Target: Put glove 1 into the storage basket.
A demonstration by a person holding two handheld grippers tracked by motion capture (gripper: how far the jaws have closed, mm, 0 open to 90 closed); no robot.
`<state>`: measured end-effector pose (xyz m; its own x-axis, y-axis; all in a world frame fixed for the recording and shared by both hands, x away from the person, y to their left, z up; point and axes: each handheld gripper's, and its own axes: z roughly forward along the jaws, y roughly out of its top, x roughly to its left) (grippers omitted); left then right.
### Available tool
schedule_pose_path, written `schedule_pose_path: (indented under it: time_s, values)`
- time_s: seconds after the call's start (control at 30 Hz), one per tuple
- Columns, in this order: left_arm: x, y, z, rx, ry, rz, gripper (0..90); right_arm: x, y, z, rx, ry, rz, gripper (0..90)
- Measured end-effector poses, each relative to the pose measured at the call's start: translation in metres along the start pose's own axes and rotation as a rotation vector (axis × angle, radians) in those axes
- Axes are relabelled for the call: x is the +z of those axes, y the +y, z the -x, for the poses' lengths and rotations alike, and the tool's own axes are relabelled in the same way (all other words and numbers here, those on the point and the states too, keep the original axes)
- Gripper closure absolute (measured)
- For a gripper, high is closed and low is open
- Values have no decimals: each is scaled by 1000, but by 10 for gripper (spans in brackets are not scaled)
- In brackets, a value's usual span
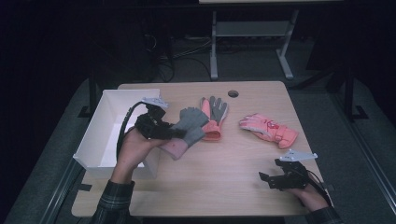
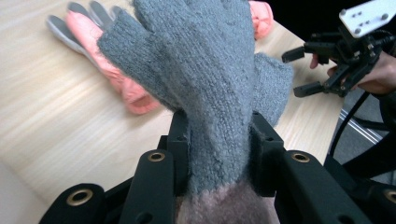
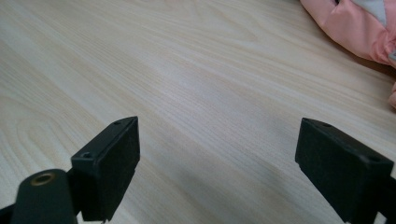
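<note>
Both grippers level: left gripper (image 1: pixel 173 134) clamps grey glove (image 2: pixel 205 79), right gripper (image 1: pixel 265 179) gapes.

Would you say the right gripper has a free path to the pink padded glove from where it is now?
Probably yes. The right gripper is open and empty, only bare table lies between it and the pink padded glove, and the left gripper is busy with the grey knit glove elsewhere.

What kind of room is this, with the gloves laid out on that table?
Probably a lab or workshop set up for recording. A light wooden table stands in a dark room with cables on the floor, and a person's hand works black left tongs clamped on a grey knitted fingerless glove.
</note>
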<state>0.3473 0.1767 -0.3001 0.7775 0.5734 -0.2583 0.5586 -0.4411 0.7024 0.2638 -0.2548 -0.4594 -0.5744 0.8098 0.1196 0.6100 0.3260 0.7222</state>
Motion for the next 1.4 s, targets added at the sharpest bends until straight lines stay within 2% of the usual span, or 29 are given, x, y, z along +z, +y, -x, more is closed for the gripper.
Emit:
schedule_pose_path:
  time_s: [0.17,0.33,0.47,0.67,0.87,0.97,1.07,1.13,1.4]
  values:
    - [-14,-3,-8,-14,22,19,669,0,0,-1,11,5,2,135]
    - [-26,-9,-15,-34,57,30,669,5,6,-1,-12,19,-2,135]
    - [-38,-16,-22,-61,91,46,669,10,10,3,-13,32,0,135]
    - [-57,-30,-35,-107,152,82,669,19,18,0,-38,62,-4,135]
    - [-77,-44,-53,-170,210,126,669,19,19,0,-39,62,-2,135]
    - [-82,-50,-60,-187,233,129,669,19,18,0,-38,61,-3,135]
    - [-85,-55,-68,-198,269,127,669,18,18,0,-37,61,-3,135]
    - [-83,-58,-74,-191,291,113,669,19,18,1,-37,60,-3,135]
    - [-72,-68,-98,-235,355,79,668,18,17,1,-37,57,-3,135]
